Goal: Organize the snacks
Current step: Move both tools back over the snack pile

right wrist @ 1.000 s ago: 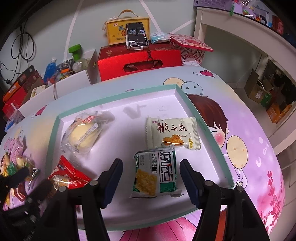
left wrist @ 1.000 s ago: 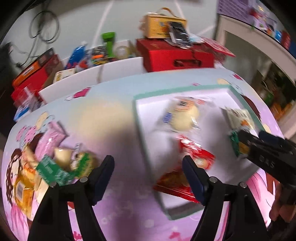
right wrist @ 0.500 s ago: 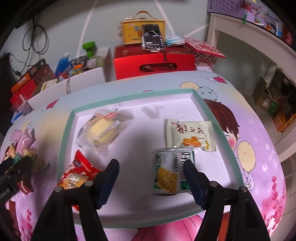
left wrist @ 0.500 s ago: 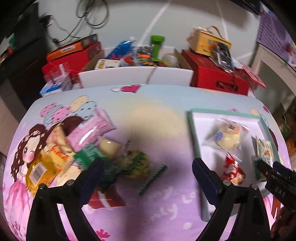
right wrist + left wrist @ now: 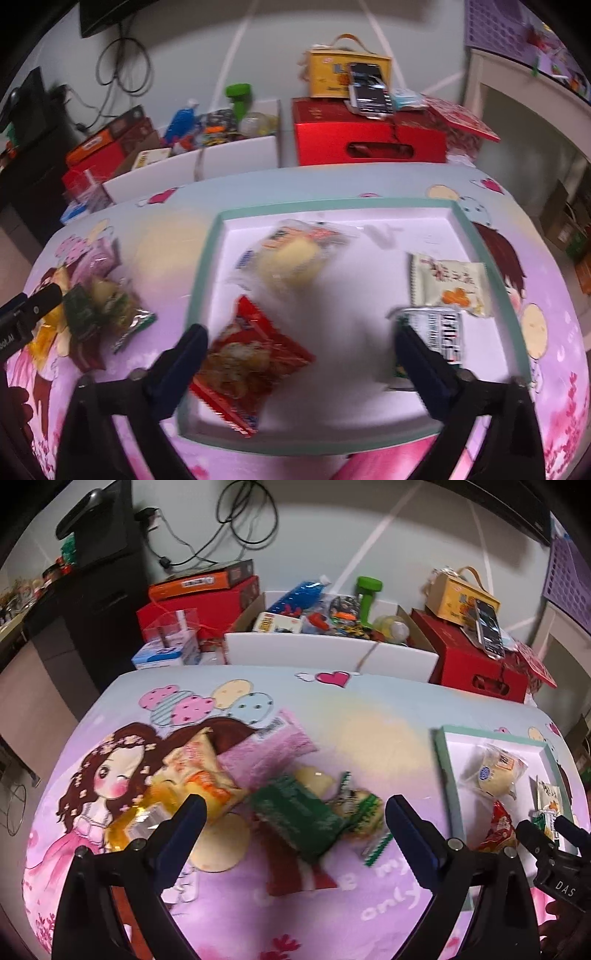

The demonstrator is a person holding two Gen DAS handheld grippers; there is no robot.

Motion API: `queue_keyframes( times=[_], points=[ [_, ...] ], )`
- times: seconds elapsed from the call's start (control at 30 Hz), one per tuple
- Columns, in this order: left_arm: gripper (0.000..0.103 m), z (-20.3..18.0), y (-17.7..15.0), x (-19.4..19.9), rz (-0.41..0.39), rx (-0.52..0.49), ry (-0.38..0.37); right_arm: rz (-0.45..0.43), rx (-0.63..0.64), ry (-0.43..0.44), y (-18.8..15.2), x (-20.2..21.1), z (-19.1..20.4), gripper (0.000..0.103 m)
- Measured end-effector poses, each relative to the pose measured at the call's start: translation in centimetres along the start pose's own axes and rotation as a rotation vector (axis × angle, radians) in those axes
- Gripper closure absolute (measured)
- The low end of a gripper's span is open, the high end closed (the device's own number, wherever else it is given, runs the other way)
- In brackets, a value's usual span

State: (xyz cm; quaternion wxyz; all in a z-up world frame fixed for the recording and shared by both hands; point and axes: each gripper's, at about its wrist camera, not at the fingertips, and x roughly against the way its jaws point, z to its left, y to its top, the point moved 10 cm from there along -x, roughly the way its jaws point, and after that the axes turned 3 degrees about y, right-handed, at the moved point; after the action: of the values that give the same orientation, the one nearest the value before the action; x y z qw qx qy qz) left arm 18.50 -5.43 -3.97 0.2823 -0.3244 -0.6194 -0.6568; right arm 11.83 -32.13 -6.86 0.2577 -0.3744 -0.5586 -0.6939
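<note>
Left wrist view: the left gripper (image 5: pixel 293 818) has its jaws spread wide, nothing between the pads; they have just been opening. Beyond the jaws a pile of snacks (image 5: pixel 258 794) lies on the cartoon-printed desk (image 5: pixel 369 720). In the pile, a green packet (image 5: pixel 299 816) sits at centre, a pink packet (image 5: pixel 273 749) at its 12 o'clock, an orange-and-cream packet (image 5: pixel 199 771) at its 10 o'clock, and a red packet (image 5: pixel 299 875) partly under it at 6 o'clock. At 3 o'clock of the pile stands the green-rimmed tray (image 5: pixel 441 760), holding a wrapped pale bun (image 5: pixel 496 775) and a red snack bag (image 5: pixel 498 827). The right gripper (image 5: pixel 546 834) shows over the tray at the frame's right edge.

Right wrist view: blurred. The right gripper (image 5: pixel 299 347) has its jaws fully spread, gripping nothing; they have just been opening. It hangs over the tray (image 5: pixel 332 205). The red snack bag (image 5: pixel 247 365) lies just beside the left jaw. A silver-and-green packet (image 5: pixel 439 332) lies against the right jaw; contact cannot be judged. A cream packet (image 5: pixel 450 284) sits at its 12 o'clock, the bun (image 5: pixel 291 254) at the tray's 11 o'clock. The pile (image 5: pixel 92 314) lies at 9 o'clock on the desk, outside the tray, with the left gripper (image 5: pixel 33 310) over it.
</note>
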Motion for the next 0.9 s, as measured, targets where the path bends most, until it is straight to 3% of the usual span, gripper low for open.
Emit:
queue_keyframes(
  times=[0.6, 0.9],
  points=[
    [0.006, 12.4, -1.8, 0.7, 0.036, 0.157, 0.125, -0.022, -0.021, 0.219, 0.4, 0.7, 8.2, 0.0],
    [0.006, 14.7, -2.6, -0.3, 0.071, 0.232, 0.09, -0.022, 0.02, 0.234, 0.3, 0.2, 12.2, 0.0]
  ],
)
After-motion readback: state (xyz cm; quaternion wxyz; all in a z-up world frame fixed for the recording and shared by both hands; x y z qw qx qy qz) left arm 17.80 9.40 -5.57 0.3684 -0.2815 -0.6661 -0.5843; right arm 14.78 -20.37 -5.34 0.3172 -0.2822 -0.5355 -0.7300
